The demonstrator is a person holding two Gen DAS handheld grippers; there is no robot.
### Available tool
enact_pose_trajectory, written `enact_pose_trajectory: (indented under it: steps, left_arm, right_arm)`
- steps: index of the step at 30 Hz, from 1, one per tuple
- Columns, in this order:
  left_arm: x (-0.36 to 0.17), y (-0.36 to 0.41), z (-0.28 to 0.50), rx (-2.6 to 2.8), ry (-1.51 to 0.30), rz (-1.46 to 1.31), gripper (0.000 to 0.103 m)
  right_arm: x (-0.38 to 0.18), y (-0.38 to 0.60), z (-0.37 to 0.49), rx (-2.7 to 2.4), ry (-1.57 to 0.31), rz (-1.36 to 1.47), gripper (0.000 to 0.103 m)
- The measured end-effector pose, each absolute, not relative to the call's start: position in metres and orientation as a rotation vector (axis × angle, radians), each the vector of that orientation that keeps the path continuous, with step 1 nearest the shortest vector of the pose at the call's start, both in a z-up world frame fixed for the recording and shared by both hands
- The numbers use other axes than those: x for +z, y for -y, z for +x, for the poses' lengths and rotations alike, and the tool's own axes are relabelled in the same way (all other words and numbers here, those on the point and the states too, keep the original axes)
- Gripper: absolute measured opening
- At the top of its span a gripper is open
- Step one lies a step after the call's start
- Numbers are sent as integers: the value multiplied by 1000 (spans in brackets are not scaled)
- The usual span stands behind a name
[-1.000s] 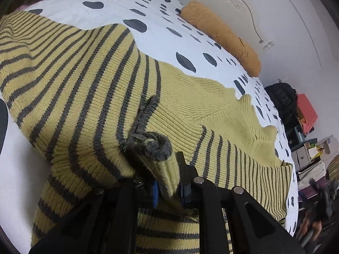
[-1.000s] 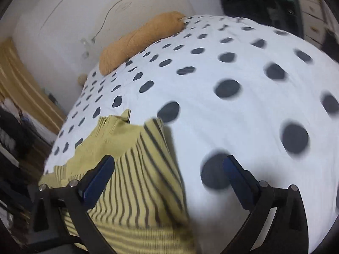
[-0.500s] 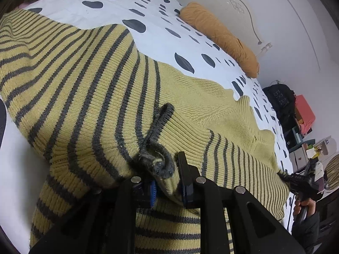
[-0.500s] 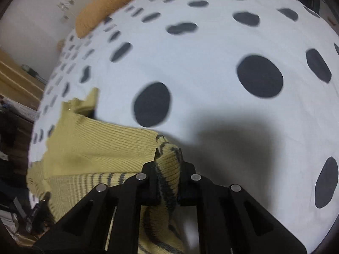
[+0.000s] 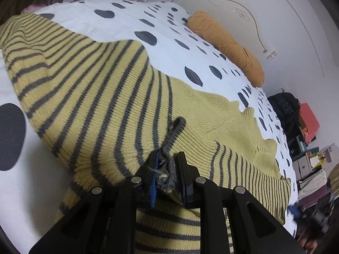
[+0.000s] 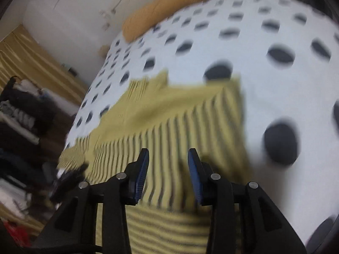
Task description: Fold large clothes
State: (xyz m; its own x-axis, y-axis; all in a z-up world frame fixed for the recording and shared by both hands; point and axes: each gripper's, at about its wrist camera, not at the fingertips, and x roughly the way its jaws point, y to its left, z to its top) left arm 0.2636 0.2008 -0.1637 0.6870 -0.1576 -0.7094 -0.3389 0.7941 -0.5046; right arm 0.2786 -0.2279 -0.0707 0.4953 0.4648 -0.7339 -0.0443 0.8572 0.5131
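A yellow knit sweater with grey stripes [image 5: 101, 97] lies spread on the bed; it also shows in the right wrist view [image 6: 169, 127], blurred. My left gripper [image 5: 166, 169] is shut on the sweater's grey cuff [image 5: 169, 148], holding the sleeve over the sweater's body. My right gripper [image 6: 167, 165] is open and empty, above the striped part of the sweater, its blue pads [image 6: 142, 169] apart.
The bed has a white cover with dark spots [image 5: 148, 21] [image 6: 275, 42]. An orange pillow [image 5: 228, 44] [image 6: 165, 4] lies by the headboard. A black bag [image 5: 284, 110] and boxes stand to the right. Clothes and gold curtains [image 6: 25, 67] are at the left.
My right gripper has let go of the sweater edge, opened and pulled back. My left gripper still holds the cuff and has shifted slightly over the sweater.
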Motion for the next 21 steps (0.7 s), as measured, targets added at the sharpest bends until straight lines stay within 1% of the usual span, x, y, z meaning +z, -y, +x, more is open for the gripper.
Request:
enact_pose_trajectory:
  steps: [2,3,4,5,7,8,9,11,14,18,21]
  left_arm:
    - [-156,-205,259,118,-817,-664,18]
    - [-147,-211,252,135,-802,-654,18]
    - [-139,-217,245,150,-784,-652,18]
    - [-130,-229,236,172,-755,-658,21]
    - [-115,-266,211,245,-696,-706,46]
    - [-110,-289,197,292,-667,-743,75]
    - [-106,-319,178,361,-617,-790,88]
    - [-100,-364,153,472,-568,-820,89]
    - [-96,-421,142,547,-574,-801,89]
    - [-113,-501,148,582,-610,-910,87]
    - [-126,-529,163,583,-624,-942,86]
  right_arm:
    - [-105,219,277,234,-1094,369,38]
    - [-120,218,278,223,-1118,352,37]
    - [-123,215,280,218,-1099,353,37]
    - [-117,214,276,206,-1074,353,37]
    - [-98,205,267,224,-1050,342,37]
    - [-89,199,265,247,-1032,351,39]
    - [-81,191,260,274,-1017,355,41]
    - [-69,173,250,324,-994,343,43]
    - [-66,150,241,365,-996,337,48]
    - [-80,109,238,428,-1041,395,48]
    - [-92,87,238,429,-1068,386,48]
